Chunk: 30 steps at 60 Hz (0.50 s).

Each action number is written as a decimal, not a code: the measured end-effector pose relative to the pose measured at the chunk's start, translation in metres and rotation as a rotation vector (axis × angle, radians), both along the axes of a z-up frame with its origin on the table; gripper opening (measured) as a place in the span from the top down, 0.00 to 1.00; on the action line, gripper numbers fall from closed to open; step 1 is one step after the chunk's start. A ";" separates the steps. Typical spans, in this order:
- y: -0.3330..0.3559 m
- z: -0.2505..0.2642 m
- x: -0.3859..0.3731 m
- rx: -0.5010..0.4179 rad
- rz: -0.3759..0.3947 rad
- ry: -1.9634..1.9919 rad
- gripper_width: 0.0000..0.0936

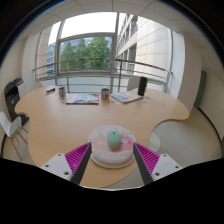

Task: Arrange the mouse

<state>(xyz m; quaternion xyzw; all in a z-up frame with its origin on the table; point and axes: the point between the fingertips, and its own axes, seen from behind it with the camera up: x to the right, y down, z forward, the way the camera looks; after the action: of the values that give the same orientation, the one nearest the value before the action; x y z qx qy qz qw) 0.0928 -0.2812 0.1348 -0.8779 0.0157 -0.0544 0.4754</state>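
Observation:
A small green mouse (114,139) lies on a round, pale pink-and-white mouse pad (98,147) at the near side of a round wooden table (60,125). My gripper (112,152) is open. Its two fingers, with their magenta pads (78,156), stand either side of the round pad. The mouse sits between and just ahead of the fingertips, with a clear gap on both sides. Nothing is held.
Farther across the table lie a magazine (82,98) and papers (127,97), with a cup (61,91) and a dark mug (105,92) near them. Chairs (11,97) stand at the left and another chair (141,86) at the far side. A railing and large windows are behind.

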 end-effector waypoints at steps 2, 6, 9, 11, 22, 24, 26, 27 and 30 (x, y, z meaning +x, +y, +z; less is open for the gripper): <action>-0.016 0.007 -0.002 0.005 -0.001 -0.007 0.09; -0.043 0.016 -0.011 0.012 0.007 -0.018 0.09; -0.062 0.020 -0.015 0.011 0.015 -0.024 0.09; -0.072 0.023 -0.017 0.014 0.017 -0.027 0.09; -0.117 0.031 -0.026 0.012 0.008 -0.016 0.09; -0.121 0.034 -0.027 0.014 0.005 -0.013 0.09; -0.125 0.037 -0.027 0.017 0.004 -0.010 0.09; -0.127 0.038 -0.027 0.017 0.004 -0.012 0.09; -0.126 0.039 -0.027 0.022 0.005 -0.019 0.09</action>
<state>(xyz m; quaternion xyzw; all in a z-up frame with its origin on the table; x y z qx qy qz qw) 0.0662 -0.4067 0.1735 -0.8721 0.0095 -0.0611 0.4854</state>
